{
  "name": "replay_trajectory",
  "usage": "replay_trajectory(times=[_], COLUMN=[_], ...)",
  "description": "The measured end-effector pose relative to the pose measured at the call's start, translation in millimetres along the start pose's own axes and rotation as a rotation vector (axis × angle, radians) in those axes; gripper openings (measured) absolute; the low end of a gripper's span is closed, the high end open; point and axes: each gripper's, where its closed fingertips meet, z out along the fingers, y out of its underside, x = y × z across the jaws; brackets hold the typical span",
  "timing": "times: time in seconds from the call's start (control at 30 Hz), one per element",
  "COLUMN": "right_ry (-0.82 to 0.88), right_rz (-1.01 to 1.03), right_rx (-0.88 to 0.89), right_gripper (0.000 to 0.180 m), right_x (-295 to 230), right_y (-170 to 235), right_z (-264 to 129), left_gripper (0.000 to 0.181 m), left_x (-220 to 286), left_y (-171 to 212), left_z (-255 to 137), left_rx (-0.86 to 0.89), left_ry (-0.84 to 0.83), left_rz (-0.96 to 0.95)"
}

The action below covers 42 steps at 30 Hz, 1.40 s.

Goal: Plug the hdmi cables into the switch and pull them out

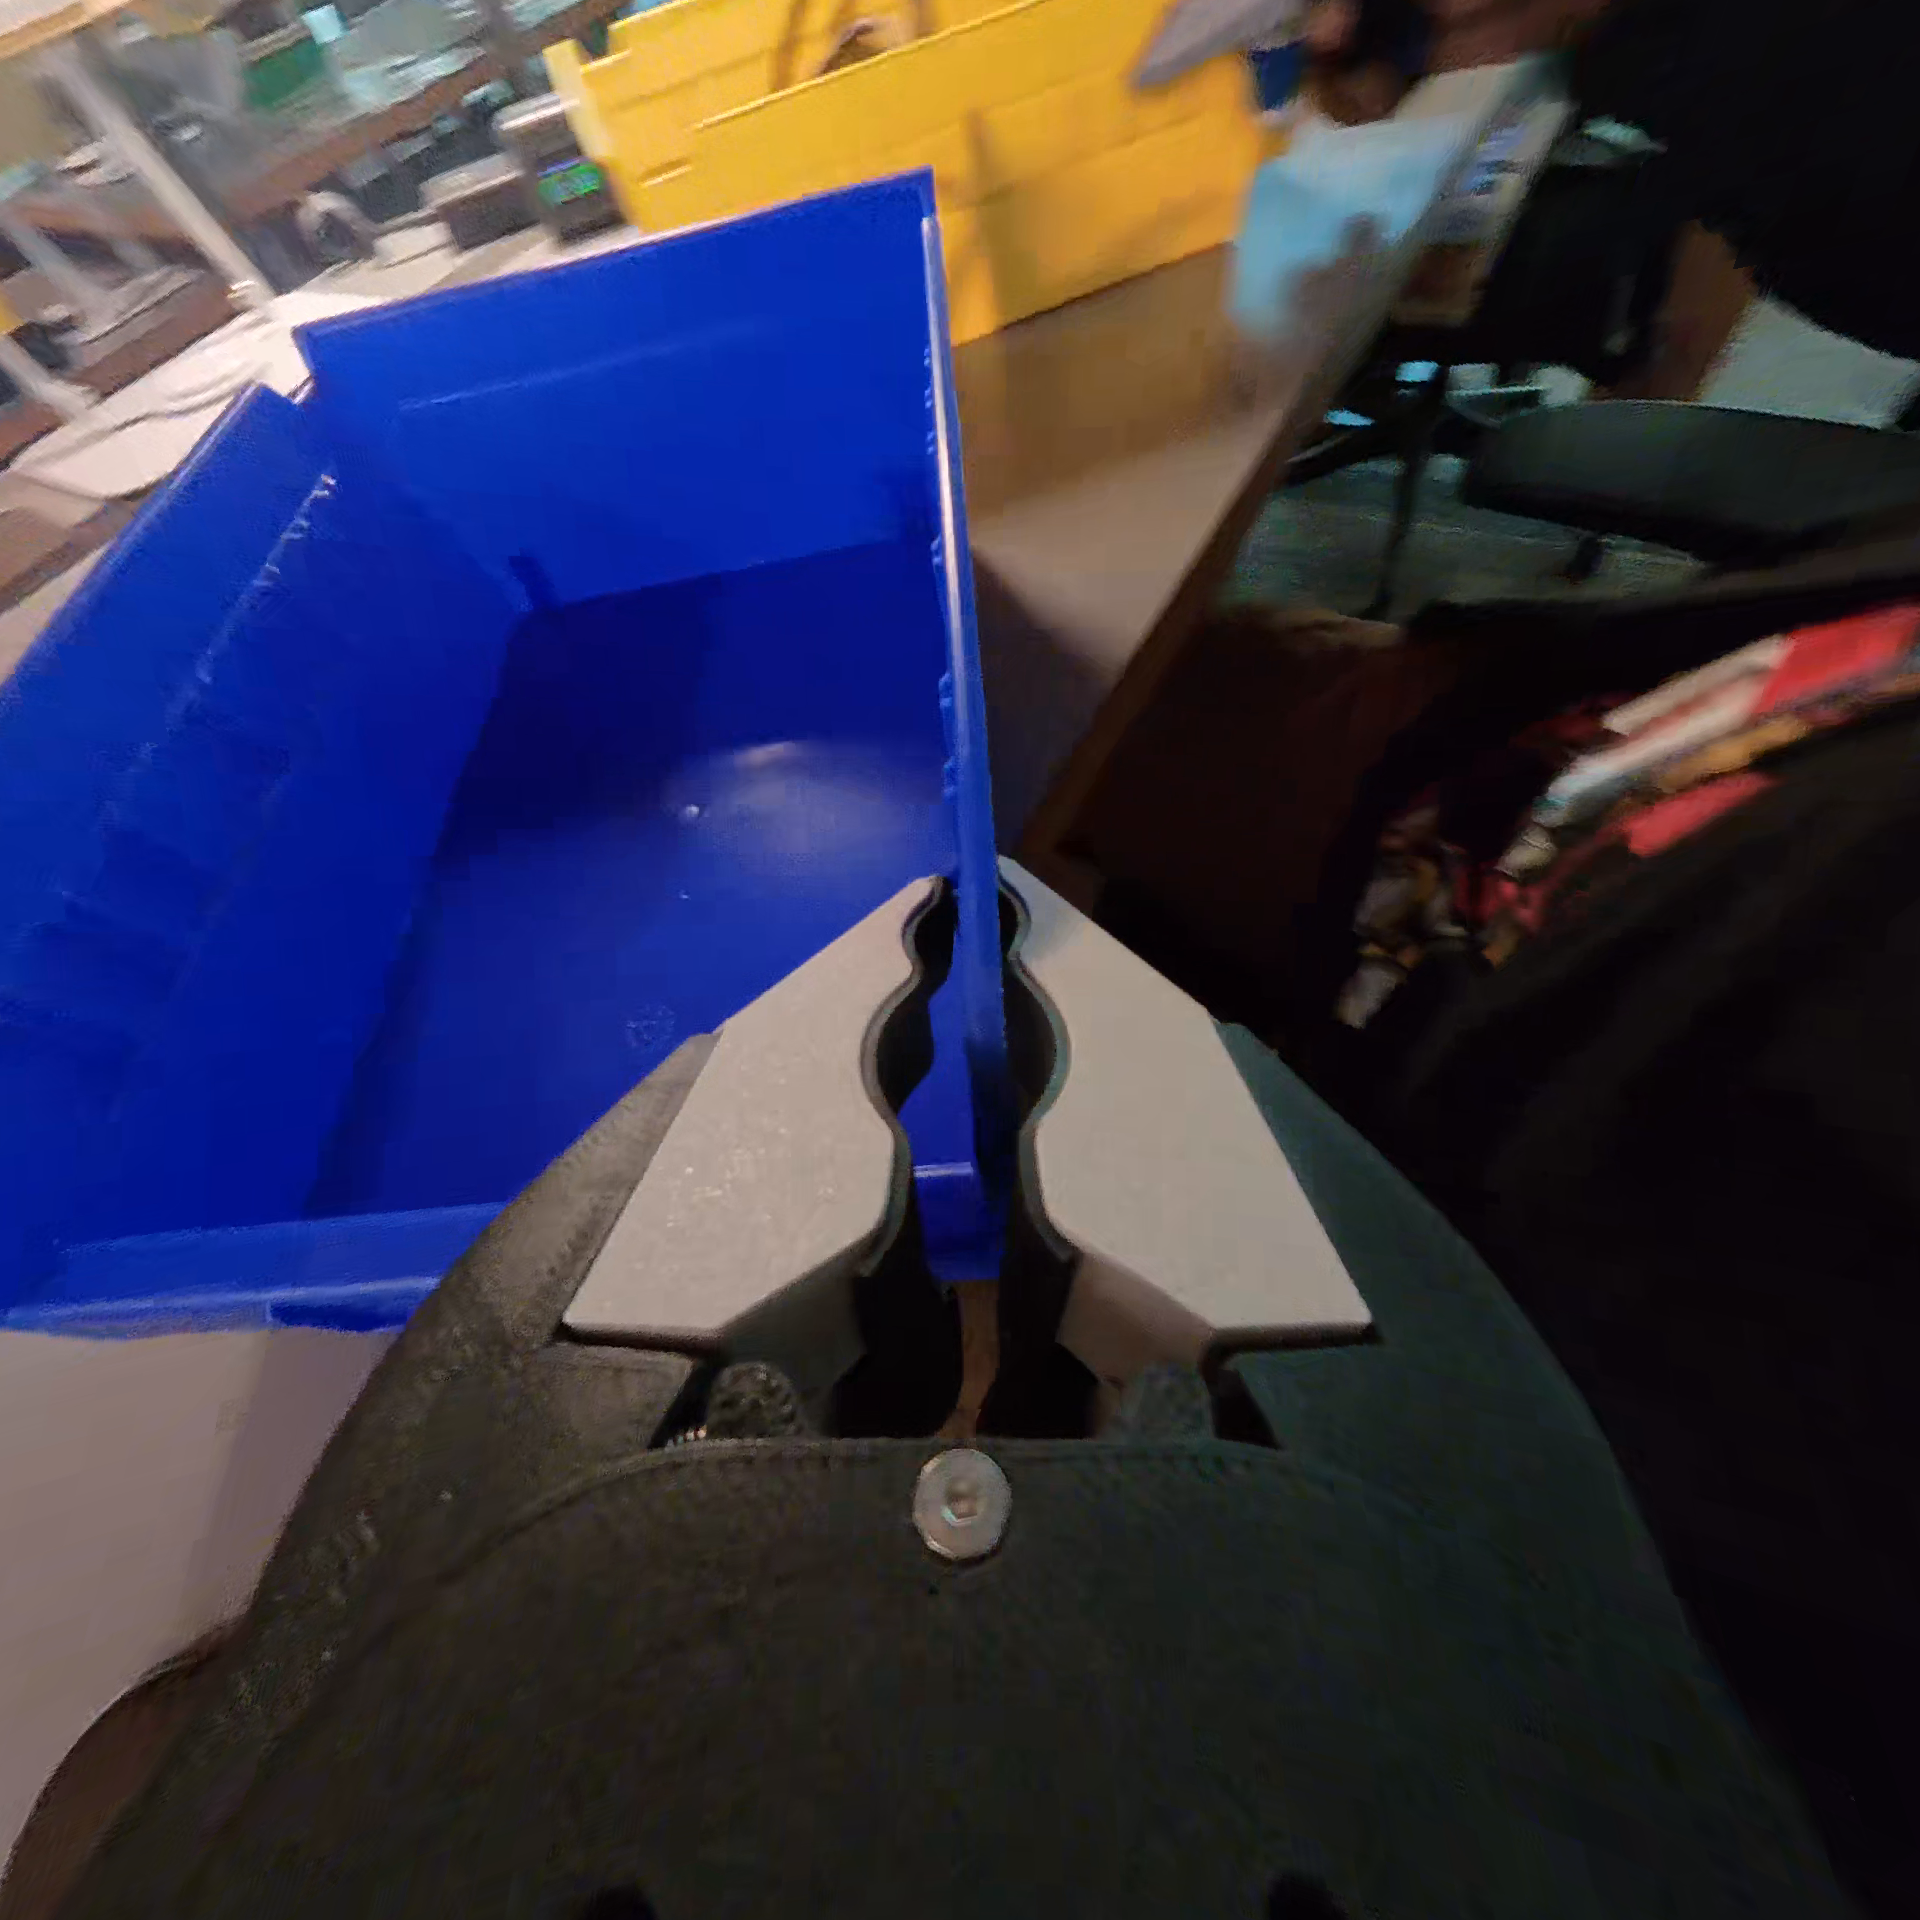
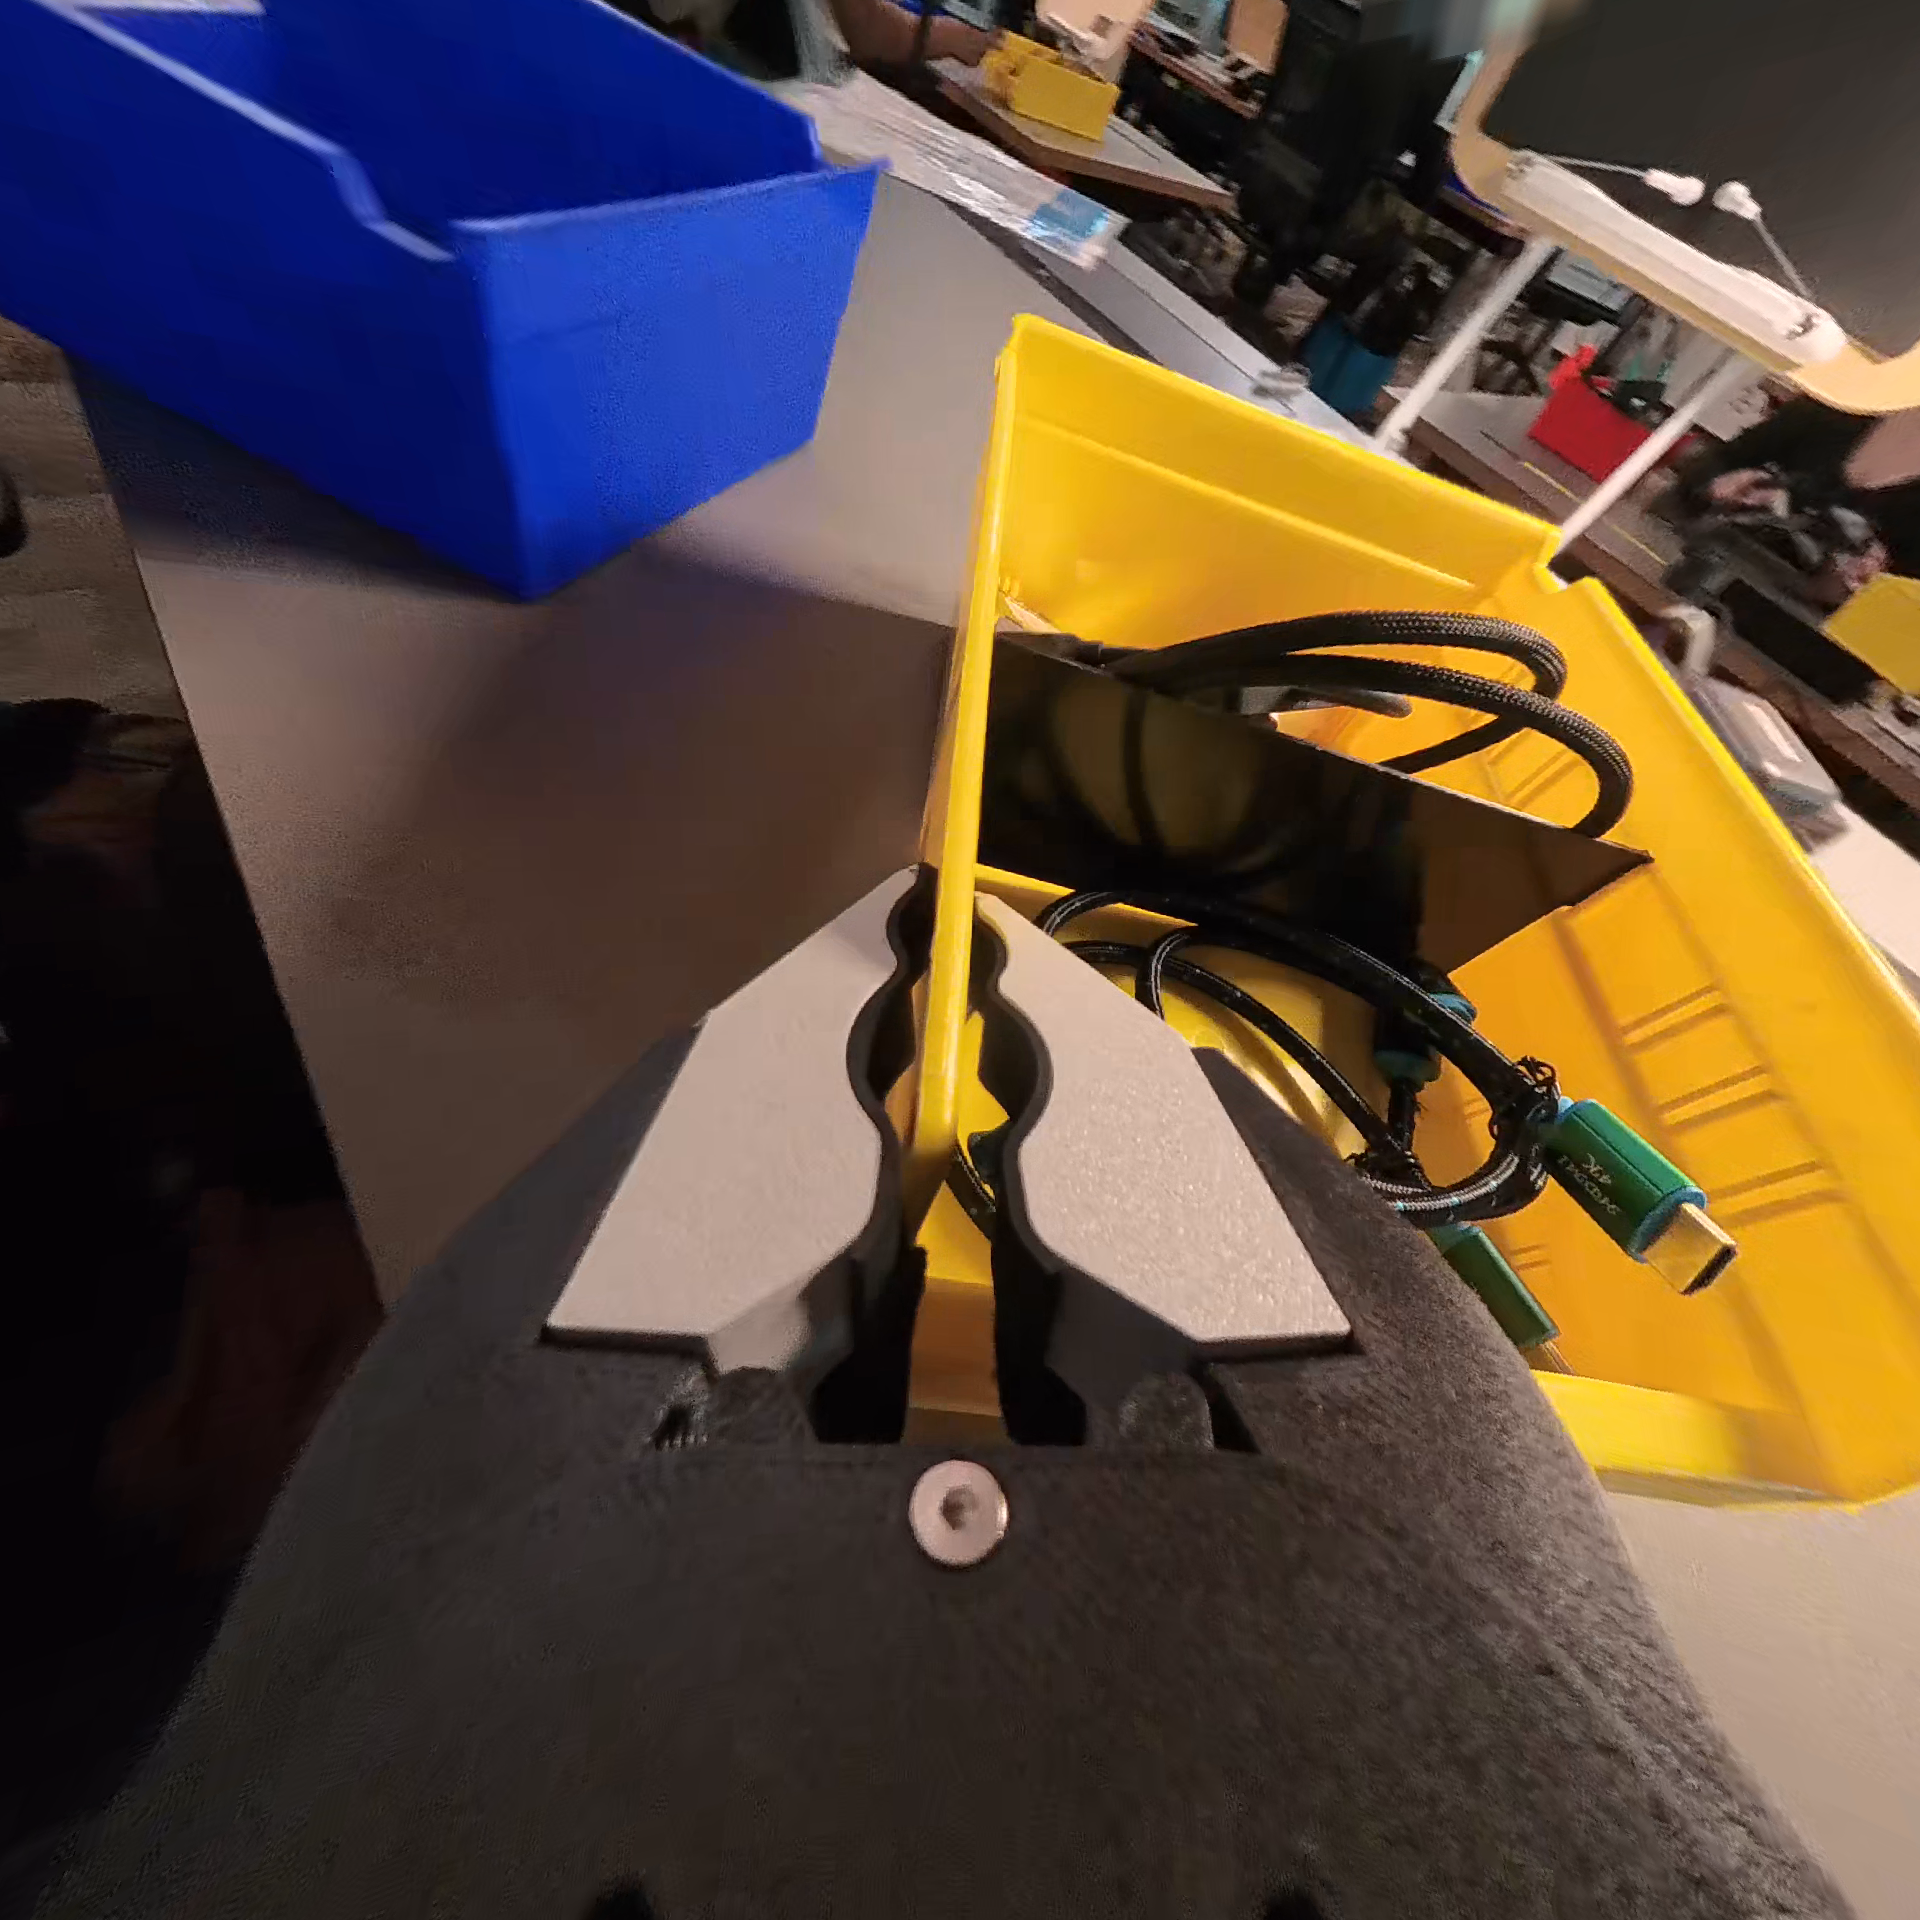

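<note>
Both bins gripped by a side wall; no cable plugged yet.

Left gripper (image 1: 977, 1049) clamped on the empty blue plastic bin (image 1: 623, 436); right gripper (image 2: 951, 1060) clamped on the yellow plastic bin (image 2: 1247, 499). Inside it, tilted: glossy black flat switch (image 2: 1195, 790), braided black cables (image 2: 1455, 675), green-shelled HDMI plug (image 2: 1621, 1184) bearing small pale lettering. Grey tabletop (image 2: 571, 779) beneath. Plugging and pulling all seemingly left.

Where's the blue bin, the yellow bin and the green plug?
blue bin (image 1: 665, 831), left wrist view, on its inside floor.
yellow bin (image 2: 1299, 540), right wrist view, on its inside far wall.
green plug (image 2: 1621, 1174), right wrist view, on its green shell.
</note>
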Motion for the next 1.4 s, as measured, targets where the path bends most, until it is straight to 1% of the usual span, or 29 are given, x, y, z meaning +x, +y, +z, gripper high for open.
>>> replay_trajectory(times=[0.17, 0.27, 0.37, 0.43, 0.5, 0.53, 0.6, 0.63, 0.67, 0.7, 0.73, 0.8, 0.83, 0.87, 0.93, 0.97, 1.03, 1.07, 1.1, 1.17, 1.2, 1.23, 1.27, 1.33, 1.37, 1.4], right_ry=[-0.135, -0.207, -0.290, -0.323, -0.302, -0.257, -0.155, -0.103, -0.047, 0.013, 0.075, 0.164, 0.179, 0.165, 0.062, 0.012, -0.086, -0.118, -0.126, -0.111, -0.106, -0.106, -0.103, -0.067, -0.045, -0.023], right_rz=[-0.026, -0.050, -0.075, -0.092, -0.102, -0.106, -0.097, -0.091, -0.091, -0.090, -0.080, -0.008, 0.063, 0.156, 0.337, 0.407, 0.479, 0.485, 0.475, 0.402, 0.362, 0.324, 0.277, 0.176, 0.133, 0.088], right_rx=[0.034, 0.057, 0.081, 0.092, 0.109, 0.124, 0.146, 0.153, 0.152, 0.144, 0.139, 0.139, 0.140, 0.142, 0.150, 0.126, 0.035, -0.019, -0.073, -0.167, -0.179, -0.194, -0.213, -0.258, -0.288, -0.320], right_gripper=[0.005, 0.006, 0.006, 0.006, 0.007, 0.015, 0.037, 0.041, 0.041, 0.044, 0.043, 0.042, 0.041, 0.041, 0.046, 0.050, 0.060, 0.068, 0.070, 0.065, 0.065, 0.061, 0.058, 0.052, 0.050, 0.045], right_x=[2, 0, -5, -8, -6, 1, 21, 33, 44, 57, 69, 85, 85, 78, 43, 21, -25, -45, -59, -72, -72, -70, -66, -49, -38, -27], right_y=[-13, -24, -37, -45, -54, -59, -65, -65, -64, -62, -59, -56, -56, -57, -64, -65, -61, -57, -52, -41, -41, -41, -40, -35, -30, -26], right_z=[34, 60, 89, 109, 125, 129, 124, 116, 104, 90, 72, 30, 11, -5, -21, -22, -15, -10, -4, 4, 5, 4, 3, 0, -3, -6], left_gripper=[0.004, 0.004, 0.004, 0.004, 0.005, 0.005, 0.006, 0.009, 0.017, 0.035, 0.043, 0.050, 0.051, 0.052, 0.054, 0.055, 0.063, 0.064, 0.065, 0.065, 0.065, 0.061, 0.056, 0.047, 0.042, 0.037], left_x=[30, 44, 53, 52, 49, 47, 42, 40, 36, 34, 30, 16, 6, -7, -45, -68, -120, -145, -167, -202, -213, -219, -228, -238, -239, -245], left_y=[13, 13, 6, -2, -12, -18, -26, -30, -32, -34, -35, -45, -54, -65, -90, -101, -118, -122, -124, -116, -109, -101, -90, -70, -71, -70], left_z=[-32, -35, -25, -13, 3, 12, 30, 37, 41, 41, 39, 29, 22, 16, 14, 18, 40, 56, 75, 119, 141, 161, 176, 194, 196, 195], left_rx=[0.059, 0.092, 0.108, 0.103, 0.093, 0.093, 0.092, 0.090, 0.091, 0.093, 0.097, 0.145, 0.187, 0.232, 0.306, 0.325, 0.326, 0.310, 0.280, 0.156, 0.078, 0.004, -0.069, -0.180, -0.167, -0.157], left_ry=[0.235, 0.343, 0.441, 0.478, 0.498, 0.506, 0.496, 0.483, 0.458, 0.440, 0.416, 0.349, 0.317, 0.280, 0.193, 0.145, 0.053, 0.009, -0.026, -0.068, -0.073, -0.065, -0.096, -0.118, -0.082, -0.082], left_rz=[0.045, 0.101, 0.131, 0.137, 0.134, 0.130, 0.116, 0.096, 0.076, 0.069, 0.061, 0.029, -0.005, -0.059, -0.210, -0.305, -0.485, -0.551, -0.600, -0.681, -0.701, -0.704, -0.695, -0.642, -0.660, -0.676])
